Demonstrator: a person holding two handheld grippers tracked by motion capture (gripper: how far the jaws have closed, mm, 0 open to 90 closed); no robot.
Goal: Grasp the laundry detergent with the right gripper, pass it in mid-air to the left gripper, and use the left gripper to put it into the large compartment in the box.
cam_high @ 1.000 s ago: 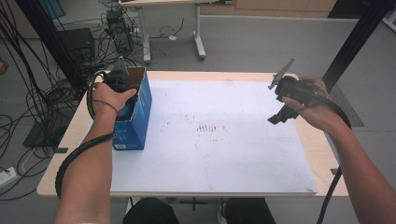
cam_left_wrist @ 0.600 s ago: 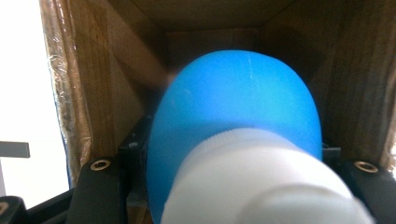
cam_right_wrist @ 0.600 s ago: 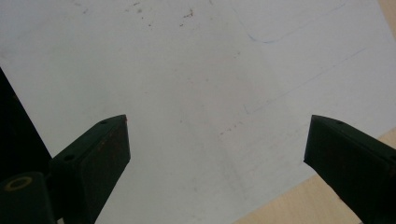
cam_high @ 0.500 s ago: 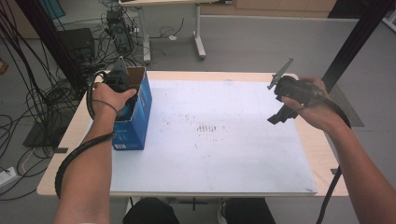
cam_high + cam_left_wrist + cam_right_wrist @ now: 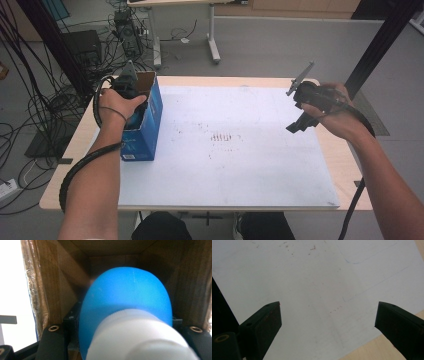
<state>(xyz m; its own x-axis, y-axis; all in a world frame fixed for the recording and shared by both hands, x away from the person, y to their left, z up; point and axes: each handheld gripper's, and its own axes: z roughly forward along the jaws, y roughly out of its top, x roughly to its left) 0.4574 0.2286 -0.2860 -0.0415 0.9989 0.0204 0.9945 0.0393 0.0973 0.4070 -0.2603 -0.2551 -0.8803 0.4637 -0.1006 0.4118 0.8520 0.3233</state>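
Note:
An open-topped blue cardboard box [image 5: 146, 131] stands at the left edge of the white mat [image 5: 240, 170]. My left gripper [image 5: 123, 320] reaches down into it, the hand [image 5: 117, 102] resting over the box mouth. In the left gripper view its jaws are shut on a blue rounded bottle [image 5: 125, 297] with a white cap [image 5: 135, 337], surrounded by the box's brown inner walls [image 5: 192, 285]. My right gripper [image 5: 298, 123] hangs above the mat's right side, tilted down. Its jaws [image 5: 328, 312] stand wide open with nothing between them.
The mat covers most of a light wooden table [image 5: 350, 165] and carries small reddish marks [image 5: 222, 137] near its middle. Beyond the table lie cables [image 5: 30, 105], a black post [image 5: 380, 45] and another desk's legs [image 5: 212, 35].

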